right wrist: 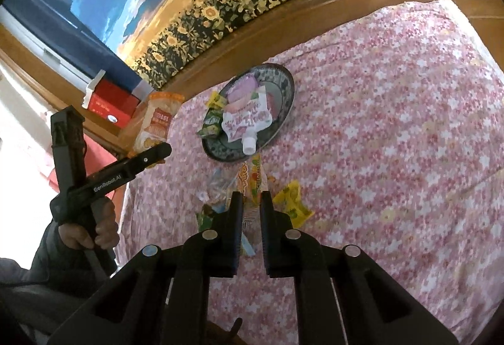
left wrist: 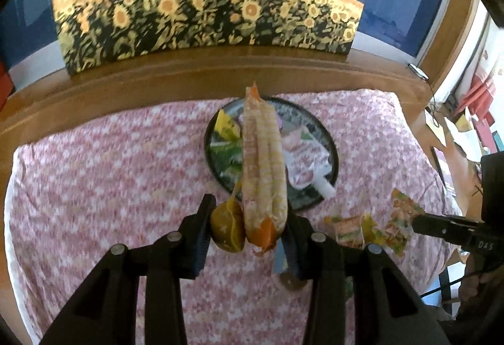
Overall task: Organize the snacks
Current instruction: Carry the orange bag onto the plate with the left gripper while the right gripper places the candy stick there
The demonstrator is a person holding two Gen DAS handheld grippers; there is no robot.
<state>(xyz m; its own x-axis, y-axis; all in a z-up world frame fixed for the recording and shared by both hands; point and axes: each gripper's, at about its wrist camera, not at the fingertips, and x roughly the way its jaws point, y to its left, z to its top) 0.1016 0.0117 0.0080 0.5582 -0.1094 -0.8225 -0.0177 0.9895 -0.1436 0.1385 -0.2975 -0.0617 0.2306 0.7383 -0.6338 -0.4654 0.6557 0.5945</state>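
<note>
Left gripper [left wrist: 245, 234] jaws clamped partway apart; right gripper [right wrist: 251, 203] jaws nearly closed, both angled downward.

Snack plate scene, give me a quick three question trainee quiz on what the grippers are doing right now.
1. True or false: the left gripper is empty.
2. What lies between the right gripper jaws? A) spouted pouch B) small colourful snack packet C) nothing
3. Where does the spouted pouch lie?

Key: 1 false, it holds a long orange snack bag. 2 B. 3 on the dark round plate.
</note>
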